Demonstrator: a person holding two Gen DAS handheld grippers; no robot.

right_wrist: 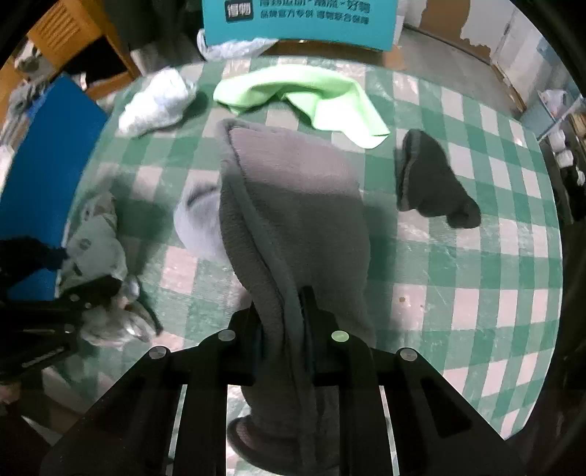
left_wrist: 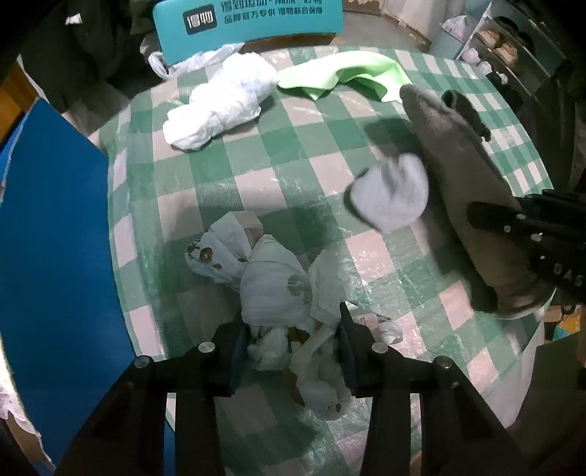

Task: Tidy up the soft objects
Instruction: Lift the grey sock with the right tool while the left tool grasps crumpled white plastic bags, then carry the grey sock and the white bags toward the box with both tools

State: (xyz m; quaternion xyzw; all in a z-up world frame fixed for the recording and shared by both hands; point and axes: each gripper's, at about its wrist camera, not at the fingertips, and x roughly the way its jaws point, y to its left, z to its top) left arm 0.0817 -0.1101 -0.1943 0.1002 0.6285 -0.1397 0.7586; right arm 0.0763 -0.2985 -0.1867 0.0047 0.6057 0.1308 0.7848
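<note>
My left gripper (left_wrist: 293, 348) is closed on a crumpled white plastic bag with brown spots (left_wrist: 274, 285) lying on the green checked tablecloth (left_wrist: 256, 175). My right gripper (right_wrist: 284, 329) is shut on a grey fleece cloth (right_wrist: 289, 197), which hangs above the table; it also shows in the left wrist view (left_wrist: 461, 161). A pale blue sock (left_wrist: 392, 194) lies beside the grey cloth. A dark sock (right_wrist: 432, 179) lies to the right. A green cloth (right_wrist: 304, 95) and a white bundle (left_wrist: 219, 102) lie at the far side.
A teal box (left_wrist: 249, 25) stands beyond the table's far edge. A blue panel (left_wrist: 55, 256) stands along the left edge. Shelving with small items (left_wrist: 505, 40) is at the far right.
</note>
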